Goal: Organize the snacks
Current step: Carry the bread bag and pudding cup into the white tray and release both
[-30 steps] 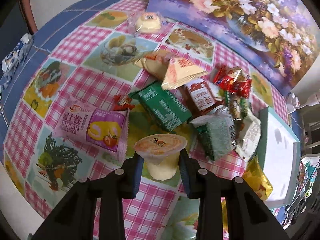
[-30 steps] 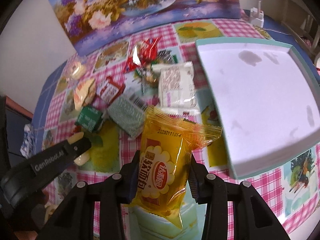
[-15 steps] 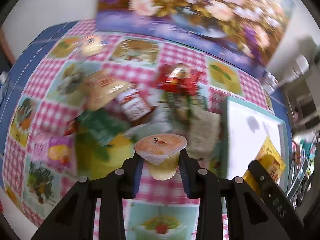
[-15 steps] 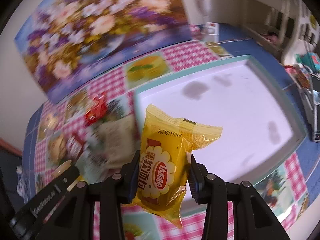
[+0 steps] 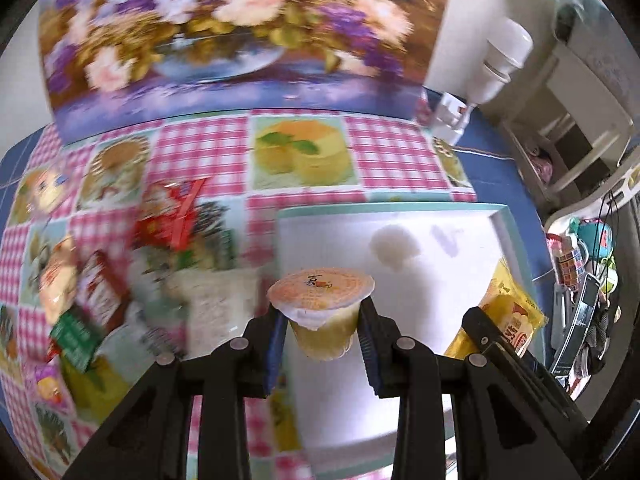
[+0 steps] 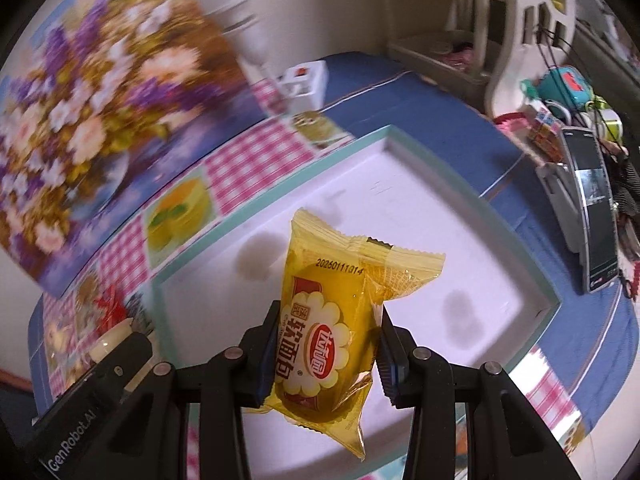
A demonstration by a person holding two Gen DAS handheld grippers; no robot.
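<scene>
Tilting downward, both grippers (image 5: 322,326) (image 6: 326,354) loaded

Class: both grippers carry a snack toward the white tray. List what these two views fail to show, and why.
- Loose snack pile, left view: motion blur smears labels; items cannot be counted.
- Jelly cup, left view: lid print too small to read.
- Yellow packet, right view: its sides hidden behind the pads.
- Tray, both views: near edge hidden by the grippers.

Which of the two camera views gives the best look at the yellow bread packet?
The right wrist view: the yellow bread packet fills its centre, label readable, clamped by the right gripper. The left wrist view shows only part of it at the right edge, behind a black finger.
</scene>
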